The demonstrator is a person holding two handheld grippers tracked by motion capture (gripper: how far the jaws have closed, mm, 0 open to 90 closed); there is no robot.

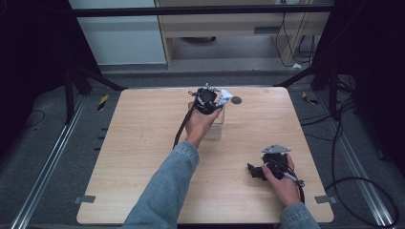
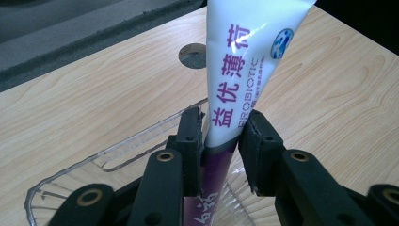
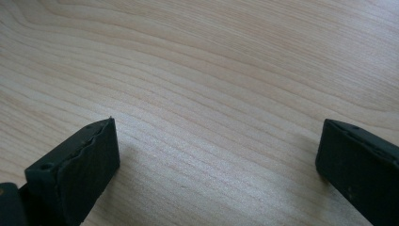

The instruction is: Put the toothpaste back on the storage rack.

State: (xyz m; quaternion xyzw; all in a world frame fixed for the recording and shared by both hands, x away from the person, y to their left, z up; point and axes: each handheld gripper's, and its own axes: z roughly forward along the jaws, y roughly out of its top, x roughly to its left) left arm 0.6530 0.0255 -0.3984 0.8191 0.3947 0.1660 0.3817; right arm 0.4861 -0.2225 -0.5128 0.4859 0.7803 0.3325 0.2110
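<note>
While the left gripper (image 2: pixel 221 150) squeezes a white and purple tube (image 2: pixel 244 61) standing in the clear cup (image 2: pixel 70 174), not yet let go, the right gripper (image 3: pixel 216 155) rests wide open on the table (image 3: pixel 211 56).

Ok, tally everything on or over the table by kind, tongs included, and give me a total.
Tube, white and purple, held in the left tongs: 1
Clear container: 1
Tongs, left and right: 2
Total: 4
</note>
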